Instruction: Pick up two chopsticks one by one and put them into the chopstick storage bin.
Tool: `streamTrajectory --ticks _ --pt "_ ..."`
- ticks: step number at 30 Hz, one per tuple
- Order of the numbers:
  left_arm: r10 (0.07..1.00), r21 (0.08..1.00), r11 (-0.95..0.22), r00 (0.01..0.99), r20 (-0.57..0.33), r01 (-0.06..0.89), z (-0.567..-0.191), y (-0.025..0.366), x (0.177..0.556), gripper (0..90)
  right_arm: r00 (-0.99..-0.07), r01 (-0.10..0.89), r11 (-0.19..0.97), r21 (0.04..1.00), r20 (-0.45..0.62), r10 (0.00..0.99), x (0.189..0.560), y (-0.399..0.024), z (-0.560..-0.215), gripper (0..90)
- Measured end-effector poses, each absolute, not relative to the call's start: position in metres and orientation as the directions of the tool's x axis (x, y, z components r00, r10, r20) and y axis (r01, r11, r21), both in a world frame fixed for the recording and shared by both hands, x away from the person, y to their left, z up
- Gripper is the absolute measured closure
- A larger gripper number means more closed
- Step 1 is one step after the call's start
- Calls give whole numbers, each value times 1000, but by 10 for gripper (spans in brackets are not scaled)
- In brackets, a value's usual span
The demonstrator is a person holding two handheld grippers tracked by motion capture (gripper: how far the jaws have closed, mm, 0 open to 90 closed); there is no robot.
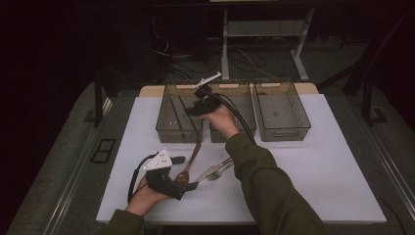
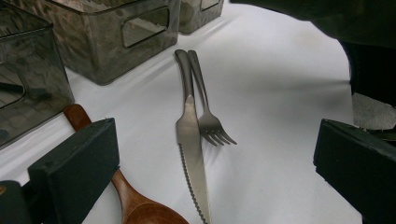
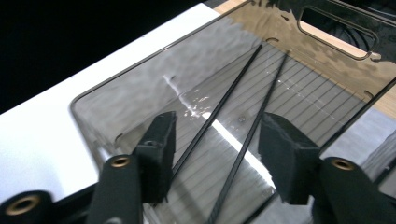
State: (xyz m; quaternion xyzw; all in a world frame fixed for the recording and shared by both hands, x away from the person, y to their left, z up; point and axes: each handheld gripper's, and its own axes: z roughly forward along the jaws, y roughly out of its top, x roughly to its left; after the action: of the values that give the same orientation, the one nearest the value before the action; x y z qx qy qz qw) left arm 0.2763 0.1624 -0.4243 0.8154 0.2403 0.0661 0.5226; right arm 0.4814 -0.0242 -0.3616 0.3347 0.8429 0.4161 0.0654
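Above the left bin (image 1: pixel 178 115), the right tool (image 1: pixel 195 108) hangs open over two chopsticks (image 3: pixel 233 140).

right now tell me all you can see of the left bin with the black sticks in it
The left bin is smoky clear plastic, rectangular, with handle cutouts and a ribbed floor. It stands upright at the table's far side, leftmost of three. Two thin black chopsticks lie slanted inside. The right hand-held gripper hovers above, jaws open.

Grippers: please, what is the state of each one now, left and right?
Left gripper: jaws open, holding nothing, above the knife.
Right gripper: jaws open, holding nothing, over the left bin with two chopsticks.
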Motion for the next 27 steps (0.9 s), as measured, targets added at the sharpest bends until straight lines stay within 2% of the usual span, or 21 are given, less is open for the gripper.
streamTrajectory --ticks 9,17,27 --pt "464 882 -347 876 -134 319 -425 162 276 0 -820 431 437 789 140 556 456 -55 -354 326" --pt "468 880 -348 873 -136 323 -425 162 276 0 -841 394 423 816 134 525 430 -88 -353 318" --pt "468 878 -349 873 -139 327 -425 162 276 0 -833 377 380 845 129 539 399 -137 -359 297"
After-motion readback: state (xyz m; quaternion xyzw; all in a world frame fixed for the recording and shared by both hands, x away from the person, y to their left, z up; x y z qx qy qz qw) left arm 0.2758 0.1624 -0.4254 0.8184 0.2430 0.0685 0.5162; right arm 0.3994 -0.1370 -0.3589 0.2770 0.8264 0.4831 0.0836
